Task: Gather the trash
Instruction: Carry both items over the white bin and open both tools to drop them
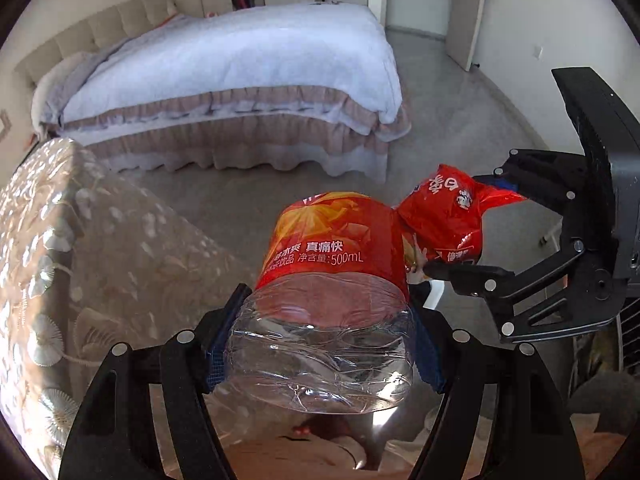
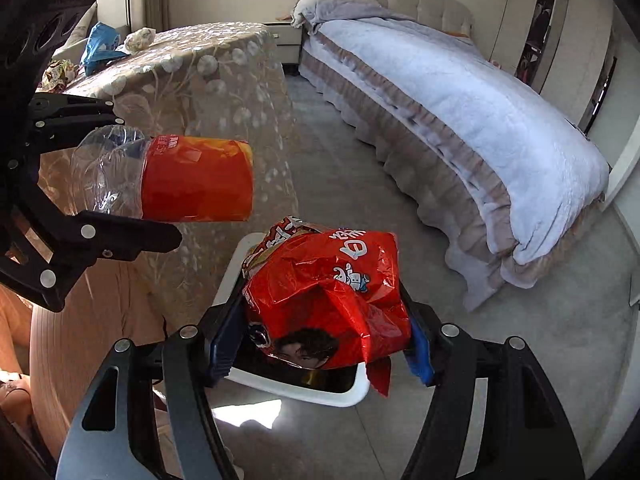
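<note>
My left gripper [image 1: 320,344] is shut on a crushed clear plastic bottle [image 1: 320,360] with an orange-red label, held in the air; it also shows in the right wrist view [image 2: 168,178]. My right gripper [image 2: 320,340] is shut on a crumpled red snack bag [image 2: 332,292], also seen from the left wrist view [image 1: 448,216]. The bag hangs right above a white trash bin [image 2: 304,390] on the floor. The bottle is left of the bag and higher, beside the table.
A table with a floral lace cloth [image 2: 208,80] stands on the left and carries a blue bag [image 2: 98,46], a crumpled paper ball [image 2: 140,38] and a wrapper [image 2: 58,74]. A bed [image 2: 460,92] fills the right. Grey floor [image 2: 360,200] lies between.
</note>
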The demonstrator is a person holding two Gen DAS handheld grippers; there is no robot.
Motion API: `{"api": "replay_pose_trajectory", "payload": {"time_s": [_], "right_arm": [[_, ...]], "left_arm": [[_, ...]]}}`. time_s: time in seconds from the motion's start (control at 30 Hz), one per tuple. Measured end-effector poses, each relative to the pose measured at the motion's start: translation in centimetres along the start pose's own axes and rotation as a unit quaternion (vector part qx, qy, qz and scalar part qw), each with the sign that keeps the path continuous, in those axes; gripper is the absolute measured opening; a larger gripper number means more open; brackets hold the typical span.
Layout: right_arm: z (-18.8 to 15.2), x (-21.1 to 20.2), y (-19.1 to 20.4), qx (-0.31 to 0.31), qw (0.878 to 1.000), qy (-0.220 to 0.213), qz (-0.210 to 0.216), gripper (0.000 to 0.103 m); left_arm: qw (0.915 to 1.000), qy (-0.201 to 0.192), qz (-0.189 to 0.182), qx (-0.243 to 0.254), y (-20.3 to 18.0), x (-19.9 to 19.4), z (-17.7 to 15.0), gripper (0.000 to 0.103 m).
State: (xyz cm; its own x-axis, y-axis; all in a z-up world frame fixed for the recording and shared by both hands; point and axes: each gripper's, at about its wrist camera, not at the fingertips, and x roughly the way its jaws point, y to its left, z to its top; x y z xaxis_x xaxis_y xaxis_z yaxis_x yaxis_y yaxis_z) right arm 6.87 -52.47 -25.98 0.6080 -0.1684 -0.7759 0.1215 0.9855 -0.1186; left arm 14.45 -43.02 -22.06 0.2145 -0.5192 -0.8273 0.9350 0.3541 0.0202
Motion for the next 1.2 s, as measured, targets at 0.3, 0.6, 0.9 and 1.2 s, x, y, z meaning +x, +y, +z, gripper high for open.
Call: {"api": "replay_pose_trajectory", "payload": {"time_s": [0.3, 0.6, 0.9, 1.2], "right_arm": [[-2.5, 2.0, -1.5, 0.009, 0.999, 0.032, -0.027, 0.099], [-1.6, 0.6, -1.6, 0.019, 1.000, 0.006, -0.016, 0.099], [0.9, -2.9, -0.3, 0.002, 0.999, -0.047, -0.004, 0.099], [4.3, -6.5, 2.4, -0.020, 0.994, -0.104, 0.010, 0.099]], "left_arm": [[0.9979, 0.057, -0.022, 0.019, -0.7, 4.3, -1.1, 0.098], [0.9992, 0.033, -0.010, 0.020, -1.0, 2.5, -0.8, 0.098], [0.9998, -0.016, 0.012, -0.001, -0.3, -2.2, -0.5, 0.098], [0.9954, -0.072, 0.062, -0.017, 0.7, -7.6, -0.9, 0.098]]}}
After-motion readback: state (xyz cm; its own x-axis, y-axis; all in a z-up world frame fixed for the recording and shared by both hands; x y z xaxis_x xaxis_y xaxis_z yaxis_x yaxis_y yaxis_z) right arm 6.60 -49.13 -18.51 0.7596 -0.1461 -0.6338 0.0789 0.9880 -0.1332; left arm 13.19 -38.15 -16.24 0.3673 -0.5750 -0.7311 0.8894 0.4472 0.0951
